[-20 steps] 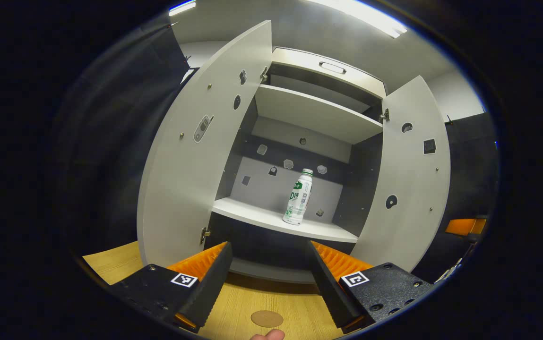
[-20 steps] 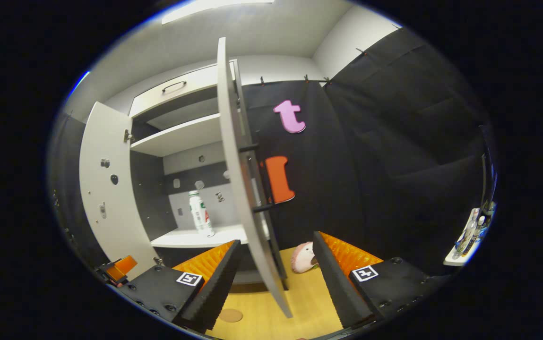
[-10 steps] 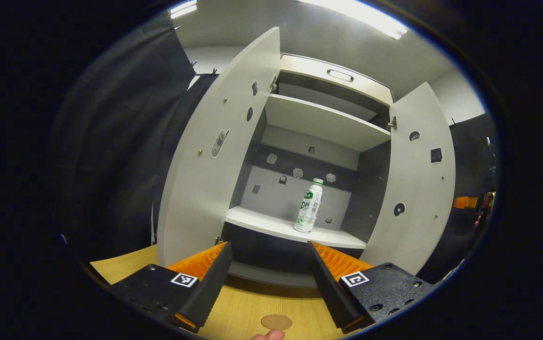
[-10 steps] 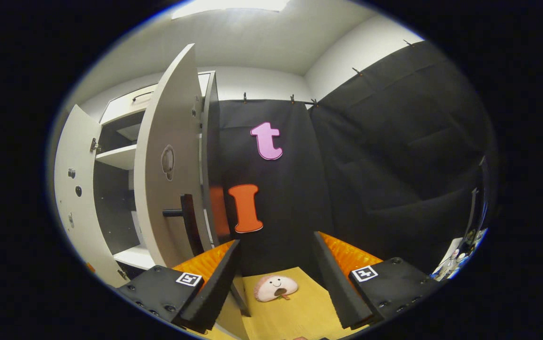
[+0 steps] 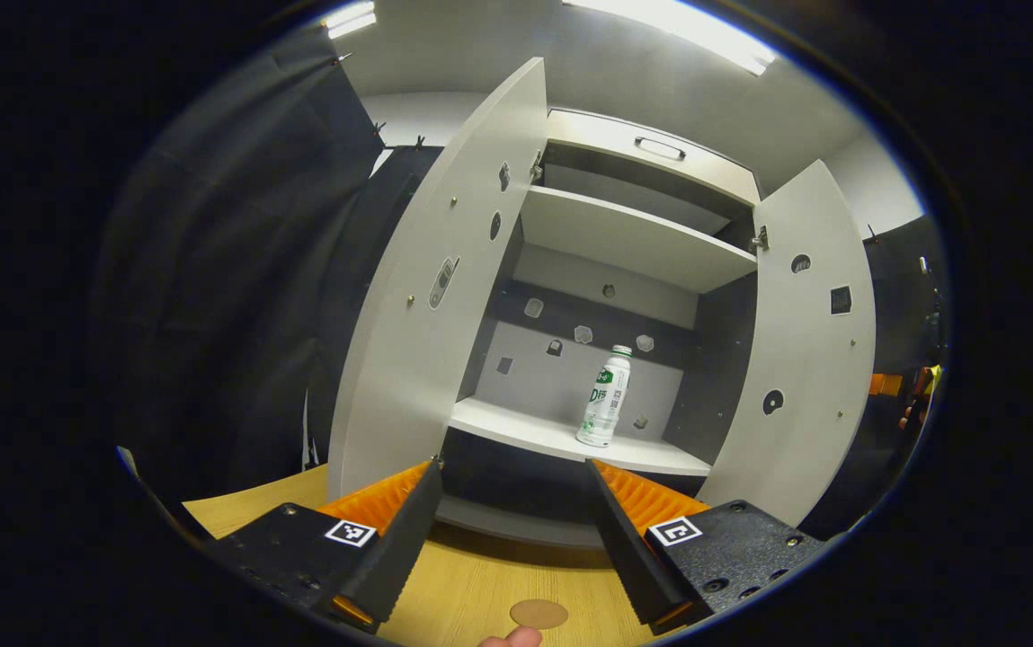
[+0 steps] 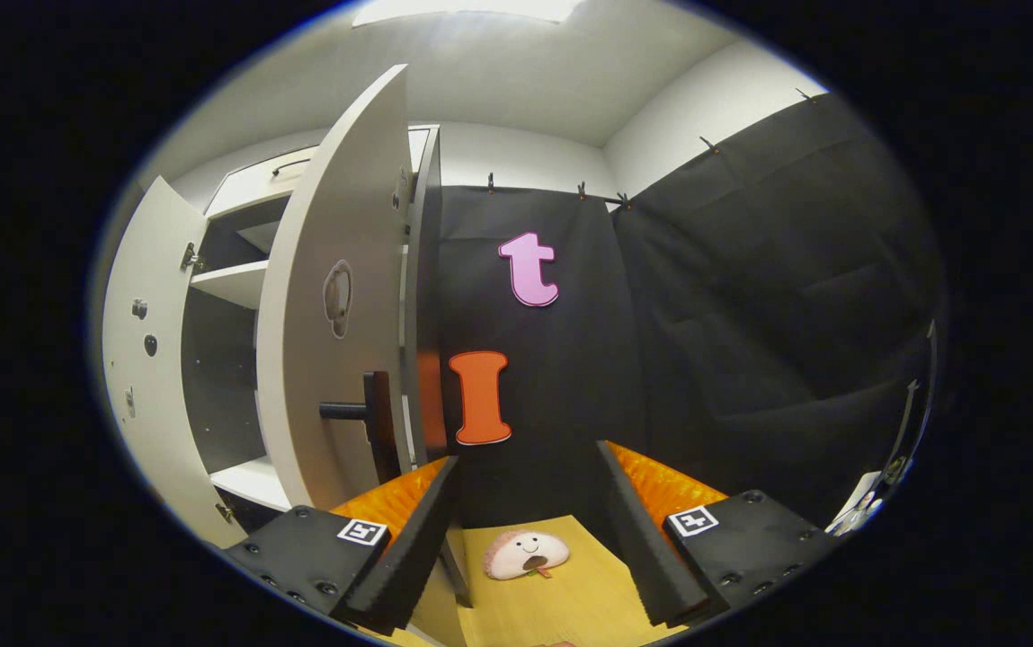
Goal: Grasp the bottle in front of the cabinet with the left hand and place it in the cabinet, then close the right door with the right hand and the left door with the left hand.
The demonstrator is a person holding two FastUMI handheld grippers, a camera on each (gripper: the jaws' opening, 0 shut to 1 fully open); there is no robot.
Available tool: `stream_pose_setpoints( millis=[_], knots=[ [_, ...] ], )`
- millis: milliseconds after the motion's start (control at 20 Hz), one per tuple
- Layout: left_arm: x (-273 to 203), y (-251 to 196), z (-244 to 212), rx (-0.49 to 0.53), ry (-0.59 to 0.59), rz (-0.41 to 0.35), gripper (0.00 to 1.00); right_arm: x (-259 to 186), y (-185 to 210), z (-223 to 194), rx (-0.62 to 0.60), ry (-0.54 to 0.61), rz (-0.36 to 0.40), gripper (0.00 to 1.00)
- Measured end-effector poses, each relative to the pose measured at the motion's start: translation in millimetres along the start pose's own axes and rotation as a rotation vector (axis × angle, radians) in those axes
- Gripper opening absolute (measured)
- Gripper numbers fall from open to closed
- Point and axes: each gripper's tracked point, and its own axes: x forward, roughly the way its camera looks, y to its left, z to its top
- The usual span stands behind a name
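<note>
Bottle (image 5: 606, 398) stands upright on the lower shelf (image 5: 525, 429) of the cabinet (image 5: 633, 243), toward the right half of the opening and back from the shelf's near edge, so neither door should catch it when swung shut. Placement step judged done.

Left gripper (image 5: 512, 526) hangs back from the cabinet over the desk (image 5: 471, 593), fingers spread wide with nothing between them; it sits clear of both door arcs, probably waiting its turn. Left door (image 5: 444, 296) and right door (image 5: 804, 350) both stand wide open in the left gripper view.

Right gripper (image 6: 525, 530) is likewise wide open and empty. In the right gripper view it sits at the outer face of the right door (image 6: 327, 305), with the dark handle (image 6: 363, 413) just left of its line and a little farther off. Whether the left finger touches the door's lower edge cannot be told; the edge passes behind it. This position suits a push on the outer face to swing the door closed. A small plush toy (image 6: 525, 555) lies on the desk beyond the fingers, near the black wall.

Next step, by judgement: close right door, then left.
</note>
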Motion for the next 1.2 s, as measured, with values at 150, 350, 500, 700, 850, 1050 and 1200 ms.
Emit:
stream_pose_setpoints(
  millis=[150,350,500,700,850,1050,1200],
  knots=[
    [1,-3,2,-0.011,-0.006,-0.006,0.95,0,5,-1,-0.001,-0.001,0.018,0.98],
    [0,-4,0,-0.048,0.003,-0.014,0.95,-4,14,-1,-0.007,-0.005,0.018,0.98],
    [-2,-2,3,-0.038,-0.002,-0.009,0.95,-9,27,-1,-0.005,-0.013,0.039,0.98],
    [-5,4,9,-0.029,-0.015,0.004,0.95,-13,55,-6,0.025,-0.001,0.102,0.97],
    [-6,10,15,-0.024,-0.029,0.02,0.95,-13,70,-6,0.02,0.001,0.125,0.97],
    [-7,16,19,-0.023,-0.035,0.037,0.95,-14,88,-6,0.006,0.009,0.155,0.97],
    [-7,16,24,-0.027,-0.045,0.037,0.95,-13,106,-8,0.01,0.021,0.186,0.97]
  ],
)
